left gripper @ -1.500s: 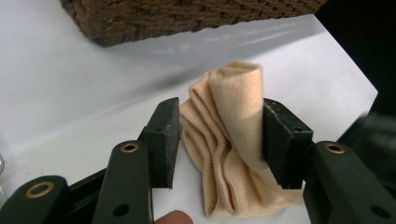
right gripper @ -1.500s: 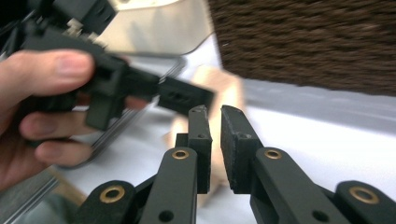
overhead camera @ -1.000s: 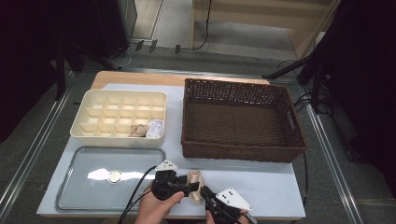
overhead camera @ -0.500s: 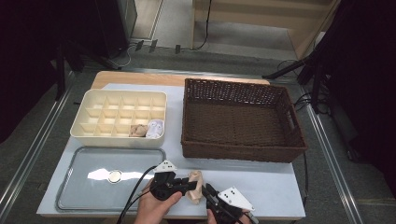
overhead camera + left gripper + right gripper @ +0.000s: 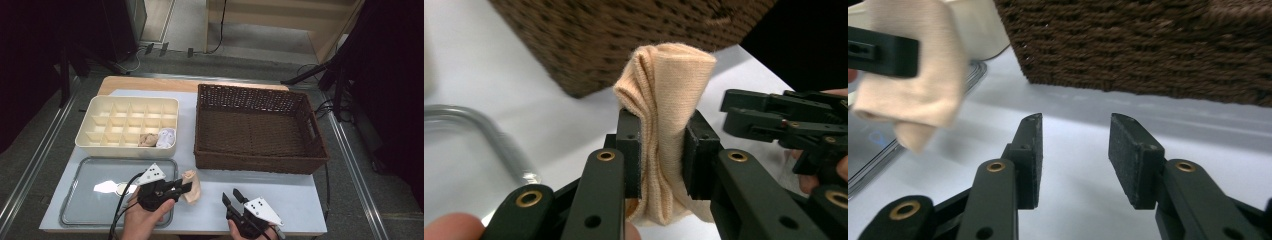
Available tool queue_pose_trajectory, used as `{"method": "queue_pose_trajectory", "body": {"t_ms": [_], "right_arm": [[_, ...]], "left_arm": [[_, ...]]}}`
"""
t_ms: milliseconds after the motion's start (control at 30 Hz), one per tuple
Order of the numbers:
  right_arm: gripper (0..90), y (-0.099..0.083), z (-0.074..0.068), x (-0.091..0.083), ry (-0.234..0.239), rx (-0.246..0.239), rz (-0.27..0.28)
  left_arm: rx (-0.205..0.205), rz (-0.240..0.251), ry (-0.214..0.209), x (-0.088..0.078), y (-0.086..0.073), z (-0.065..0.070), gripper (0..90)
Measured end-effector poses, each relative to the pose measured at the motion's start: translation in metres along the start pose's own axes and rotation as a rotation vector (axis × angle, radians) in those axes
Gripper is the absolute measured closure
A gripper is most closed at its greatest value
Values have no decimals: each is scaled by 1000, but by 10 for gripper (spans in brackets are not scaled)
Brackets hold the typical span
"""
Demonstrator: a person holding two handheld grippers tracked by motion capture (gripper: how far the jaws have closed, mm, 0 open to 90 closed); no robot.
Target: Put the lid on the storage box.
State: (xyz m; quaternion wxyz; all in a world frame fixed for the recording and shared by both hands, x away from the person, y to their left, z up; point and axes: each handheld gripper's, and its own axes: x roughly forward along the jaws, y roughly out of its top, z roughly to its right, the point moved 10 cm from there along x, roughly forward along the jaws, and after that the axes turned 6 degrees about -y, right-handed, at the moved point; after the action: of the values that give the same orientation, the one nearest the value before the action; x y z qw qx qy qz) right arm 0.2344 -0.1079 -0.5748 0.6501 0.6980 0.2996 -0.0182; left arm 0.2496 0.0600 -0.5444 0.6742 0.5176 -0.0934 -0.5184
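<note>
The soft, peach-coloured knitted cloth roll [image 5: 663,125] is standing nearly upright between the pads of the left tongs [image 5: 661,150], which are clamping on its middle so that the ribbed fabric is bulging above and below the grip. From the high view the cloth roll [image 5: 191,186] is hanging just over the pale blue bench [image 5: 300,192], beside the right rim of the grey metal tray [image 5: 75,200] and in front of the wicker basket. In the right gripper view it is showing at the upper left [image 5: 913,85], folded and drooping at its lower corner.

The right tongs [image 5: 231,199] are sitting near the front edge of the bench with their jaws apart and nothing between them; they have just been opening.

The cream plastic organiser box with many square compartments [image 5: 100,112] is holding a small beige cloth bundle [image 5: 147,140] and a white cloth bundle [image 5: 165,138] in neighbouring cells of its front row. The large dark brown woven basket [image 5: 257,165] is lying to its right. The tray is carrying a small round object [image 5: 121,188], too small to tell
</note>
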Motion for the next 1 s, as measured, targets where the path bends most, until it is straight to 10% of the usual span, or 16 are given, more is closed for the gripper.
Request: {"method": "queue_pose_trajectory", "body": {"t_ms": [1000], "right_arm": [[498, 10, 9, 0, -27, -13, 27]], "left_arm": [[5, 96, 174, -79, 12, -57, 752]]}}
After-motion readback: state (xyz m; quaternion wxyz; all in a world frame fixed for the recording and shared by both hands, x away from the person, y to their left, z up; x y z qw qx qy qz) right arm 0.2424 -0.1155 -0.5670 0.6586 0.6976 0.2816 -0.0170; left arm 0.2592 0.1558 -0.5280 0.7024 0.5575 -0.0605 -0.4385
